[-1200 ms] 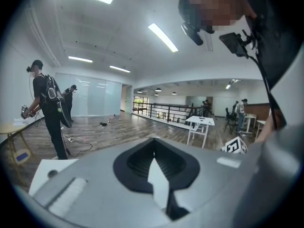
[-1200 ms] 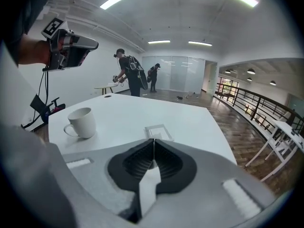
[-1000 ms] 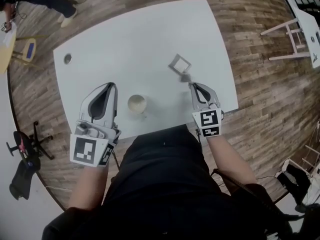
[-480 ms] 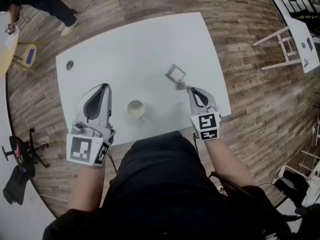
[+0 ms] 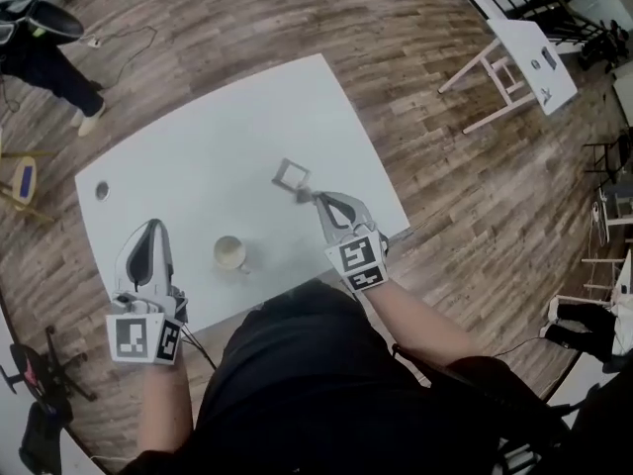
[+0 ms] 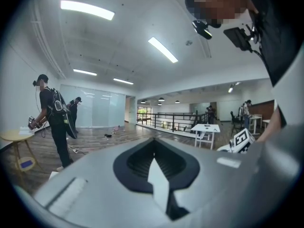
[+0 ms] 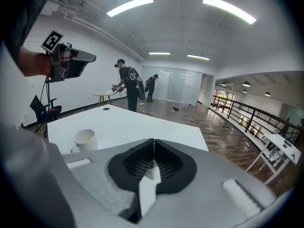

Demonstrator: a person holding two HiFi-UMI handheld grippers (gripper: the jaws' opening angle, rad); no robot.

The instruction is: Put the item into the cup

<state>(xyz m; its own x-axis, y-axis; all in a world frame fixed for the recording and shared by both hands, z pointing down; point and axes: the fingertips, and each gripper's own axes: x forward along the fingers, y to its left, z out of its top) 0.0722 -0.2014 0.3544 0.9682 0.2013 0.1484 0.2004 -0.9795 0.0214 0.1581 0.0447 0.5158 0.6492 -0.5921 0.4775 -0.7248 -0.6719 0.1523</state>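
The right hand-held gripper [image 5: 315, 198] sits right of centre in the head view, above the white worktop [image 5: 198, 156]. Its jaws are closed. A small grey item [image 5: 302, 196] sits at the jaw tips, and the right gripper view shows a thin pale piece between the pads. A pale square frame [image 5: 292, 174] lies just beyond the tips, toward the upper left. Whether the frame is joined to the gripped piece, or rests on the worktop, cannot be determined.

The cup [image 5: 229, 253] stands upright on the worktop at lower left of centre, between the two hand-held grippers. It is well apart from the item. In the right gripper view the cup appears at the left, with its handle toward the lower left.

The left hand-held gripper [image 5: 154, 228] is at the lower left of the head view, over the near edge of the worktop. Its jaws are closed with nothing between them. The left gripper view looks out across the room.

A small dark disc [image 5: 101, 190] sits on the worktop near its left corner.
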